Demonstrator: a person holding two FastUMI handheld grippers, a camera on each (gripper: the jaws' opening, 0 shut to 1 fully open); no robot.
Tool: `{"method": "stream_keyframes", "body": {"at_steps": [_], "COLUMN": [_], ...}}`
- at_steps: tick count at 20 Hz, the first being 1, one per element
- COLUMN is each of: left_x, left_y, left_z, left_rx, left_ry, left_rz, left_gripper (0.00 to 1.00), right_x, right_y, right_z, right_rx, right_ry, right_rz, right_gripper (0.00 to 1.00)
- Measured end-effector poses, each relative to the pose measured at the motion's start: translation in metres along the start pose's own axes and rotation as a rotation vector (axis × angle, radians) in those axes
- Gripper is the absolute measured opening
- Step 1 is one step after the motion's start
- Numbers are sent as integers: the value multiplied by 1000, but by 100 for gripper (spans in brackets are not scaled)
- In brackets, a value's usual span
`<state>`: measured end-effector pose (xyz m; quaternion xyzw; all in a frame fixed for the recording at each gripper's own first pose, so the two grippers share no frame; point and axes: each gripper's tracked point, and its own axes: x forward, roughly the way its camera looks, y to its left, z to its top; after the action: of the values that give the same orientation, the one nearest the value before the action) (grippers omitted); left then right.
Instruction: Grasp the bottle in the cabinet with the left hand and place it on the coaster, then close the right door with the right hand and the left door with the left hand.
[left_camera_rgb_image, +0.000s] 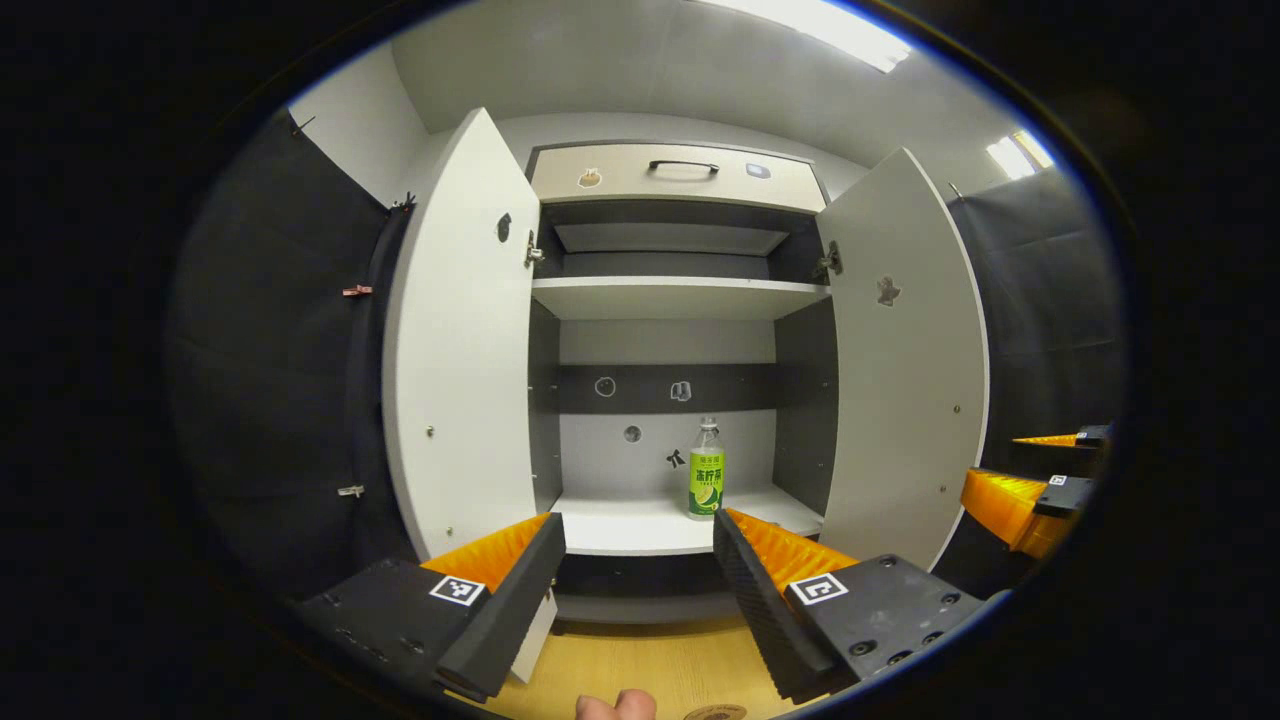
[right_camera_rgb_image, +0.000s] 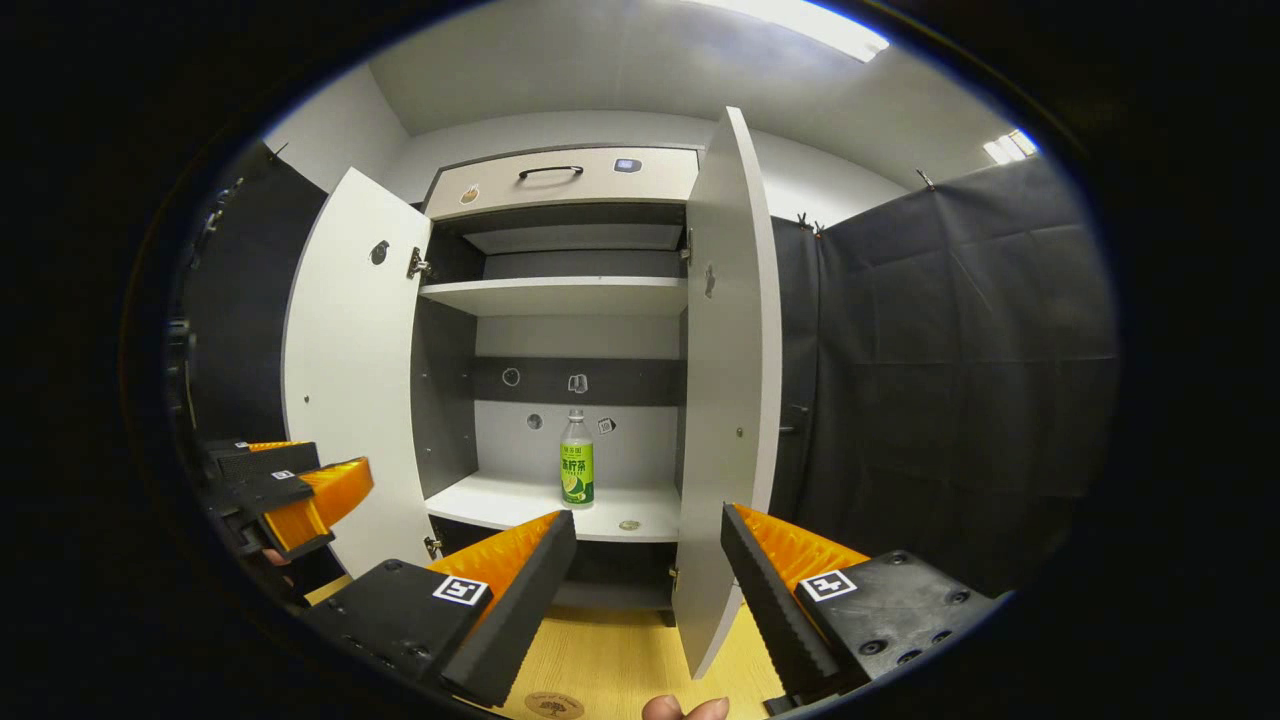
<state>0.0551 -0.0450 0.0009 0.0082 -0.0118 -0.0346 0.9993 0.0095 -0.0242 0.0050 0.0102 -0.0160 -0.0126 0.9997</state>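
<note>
A clear bottle (left_camera_rgb_image: 706, 468) with a green label stands upright on the lower shelf (left_camera_rgb_image: 620, 525) of the white cabinet, right of centre. Both doors are swung wide: the left door (left_camera_rgb_image: 455, 350) and the right door (left_camera_rgb_image: 905, 360). My left gripper (left_camera_rgb_image: 635, 530) is open and held well short of the shelf, with the bottle just above its right finger. In the right gripper view the bottle (right_camera_rgb_image: 577, 460) stands left of the right door's edge (right_camera_rgb_image: 725, 400). My right gripper (right_camera_rgb_image: 648, 525) is open and holds nothing. A round coaster (right_camera_rgb_image: 553, 703) lies on the wooden surface (right_camera_rgb_image: 620, 660) below.
A drawer with a dark handle (left_camera_rgb_image: 683, 165) tops the cabinet, and an upper shelf (left_camera_rgb_image: 680, 295) is bare. A small round item (right_camera_rgb_image: 629, 524) lies on the lower shelf. The other gripper (left_camera_rgb_image: 1010, 465) hovers at the far right. A fingertip (left_camera_rgb_image: 615, 705) shows at the bottom edge.
</note>
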Motion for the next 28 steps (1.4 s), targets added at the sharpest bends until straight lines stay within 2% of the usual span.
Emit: {"method": "stream_keyframes", "body": {"at_steps": [10,15,20,28], "left_x": [148,219,288,367], "left_y": [-74,-93,-100,-93], "left_z": [-8,-21,-39,-65], "left_rx": [4,25,18,-26], "left_ry": [-17,5,46,85], "left_rz": [-122,-112,-69,-13], "left_gripper": [95,95,95,95], "right_x": [0,7,13,25], "right_y": [-66,-105,-135,-178], "right_z": [-14,-21,-28,-43], "right_rx": [-7,7,-1,5], "right_ry": [-12,0,8,35], "right_rz": [-32,-74,-102,-157], "right_gripper": [97,97,97,97]}}
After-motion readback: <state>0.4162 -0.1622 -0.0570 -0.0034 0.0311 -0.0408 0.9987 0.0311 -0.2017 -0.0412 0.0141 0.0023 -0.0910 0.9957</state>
